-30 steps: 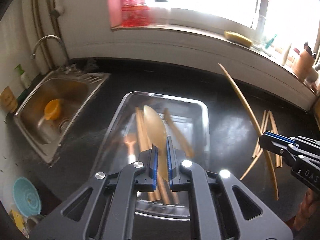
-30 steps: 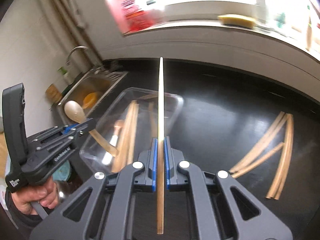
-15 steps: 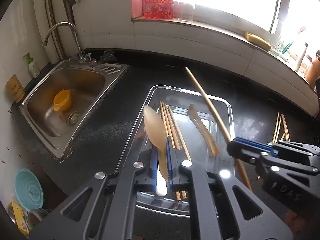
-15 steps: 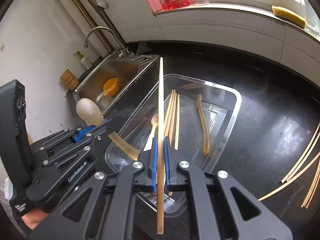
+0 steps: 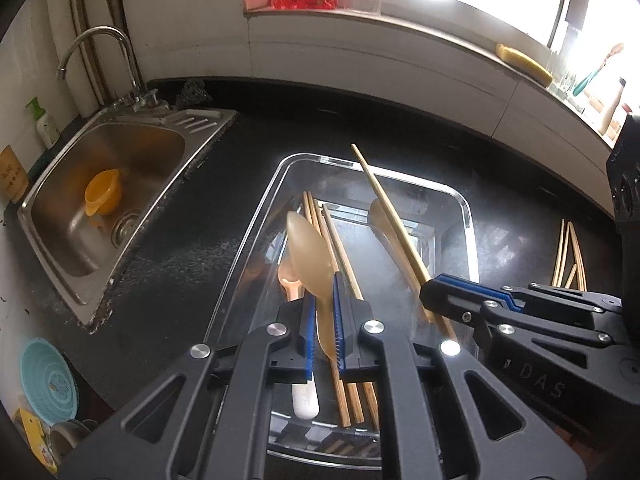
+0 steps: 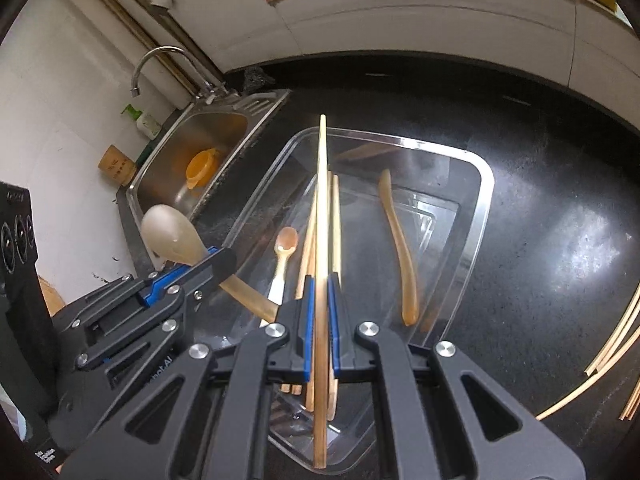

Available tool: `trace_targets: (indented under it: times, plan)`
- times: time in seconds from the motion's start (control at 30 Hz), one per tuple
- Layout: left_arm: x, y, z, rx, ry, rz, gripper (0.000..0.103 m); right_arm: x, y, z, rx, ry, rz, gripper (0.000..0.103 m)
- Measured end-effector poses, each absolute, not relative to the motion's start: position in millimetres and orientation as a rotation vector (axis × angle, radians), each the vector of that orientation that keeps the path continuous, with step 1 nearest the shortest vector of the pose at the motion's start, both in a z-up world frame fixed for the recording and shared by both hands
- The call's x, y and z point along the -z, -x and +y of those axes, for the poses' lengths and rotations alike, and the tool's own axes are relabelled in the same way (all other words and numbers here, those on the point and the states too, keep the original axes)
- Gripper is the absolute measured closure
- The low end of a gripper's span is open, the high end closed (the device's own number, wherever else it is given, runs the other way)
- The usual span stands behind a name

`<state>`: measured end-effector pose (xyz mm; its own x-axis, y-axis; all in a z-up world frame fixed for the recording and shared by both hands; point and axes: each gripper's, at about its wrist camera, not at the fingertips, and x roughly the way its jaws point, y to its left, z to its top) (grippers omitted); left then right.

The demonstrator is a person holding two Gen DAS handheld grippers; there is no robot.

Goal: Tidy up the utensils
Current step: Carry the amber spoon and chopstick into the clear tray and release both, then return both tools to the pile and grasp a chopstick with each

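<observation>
Black counter (image 5: 224,200), sink (image 5: 100,200) beside clear tray (image 5: 256,216), left tongs (image 5: 322,320) clamping spoon (image 5: 310,248), right tongs (image 6: 318,312) clamping chopstick (image 6: 321,220)

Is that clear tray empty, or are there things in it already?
Not empty. The tray already holds a bundle of chopsticks, a small spoon and a curved wooden utensil lying on its bottom.

Both cameras sit just behind their own fingers and look steeply down at the black counter (image 5: 192,248). The left wrist view faces the clear tray (image 5: 256,216) from its near short end, with the sink (image 5: 60,184) at left. The right wrist view looks from close by, more to the right. Both share the tray, the sink and the window sill (image 5: 440,32)
</observation>
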<state>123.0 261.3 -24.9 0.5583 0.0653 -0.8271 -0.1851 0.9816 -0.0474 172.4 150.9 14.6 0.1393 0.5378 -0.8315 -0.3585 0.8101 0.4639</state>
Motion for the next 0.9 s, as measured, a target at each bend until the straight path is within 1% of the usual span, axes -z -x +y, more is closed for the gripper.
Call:
trace_targets:
  times: [0.13,0.2,0.23,0.27,0.3,0.33,0.37,0.43,0.47,0.5,0.63,0.77,0.9]
  plan:
    - [33.1,-132.7,260.7,-0.122,0.124,1.002,0.095,-5.1,-180.0,151.5,-0.650,-0.183,1.306,0.095]
    - [36.3,-137.4,261.5,-0.118,0.122,1.017,0.092,-4.0,-184.4,150.0,-0.642,-0.184,1.320,0.095]
    - [38.2,-139.1,263.3,-0.125,0.122,1.026,0.080,-6.7,-186.3,145.6,-0.630,-0.187,1.317,0.094]
    - [39.0,-138.5,266.1,-0.138,0.126,1.029,0.047,-11.9,-186.8,139.2,-0.625,-0.190,1.298,0.085]
    - [37.9,-136.7,269.2,-0.151,0.132,1.020,0.029,-19.1,-186.4,130.3,-0.607,-0.184,1.267,0.075]
    - [34.1,-131.8,272.8,-0.161,0.137,0.984,0.017,-26.1,-185.4,119.1,-0.583,-0.184,1.231,0.045]
    - [31.7,-128.3,275.8,-0.157,0.149,0.960,0.015,-32.5,-183.4,107.8,-0.564,-0.184,1.196,0.029]
    - [28.7,-119.7,285.0,-0.150,0.210,0.944,0.015,-45.3,-175.7,79.0,-0.524,-0.182,1.141,0.029]
    - [27.1,-114.6,288.4,-0.134,0.237,0.921,0.010,-48.3,-171.2,65.5,-0.517,-0.198,1.131,0.029]
    - [26.3,-111.4,290.2,-0.127,0.250,0.914,0.009,-50.9,-164.9,47.9,-0.506,-0.227,1.121,0.029]
    - [25.1,-88.2,286.1,-0.128,0.325,0.896,0.009,-56.7,-133.0,-12.7,-0.415,-0.243,1.068,0.028]
    - [14.2,-73.3,242.9,-0.104,0.266,0.859,0.009,-54.2,-95.6,-77.0,-0.281,-0.186,1.023,0.028]
    - [6.7,-78.3,174.5,0.039,0.193,0.831,0.008,-42.0,-66.8,-144.9,-0.108,-0.150,1.014,0.028]
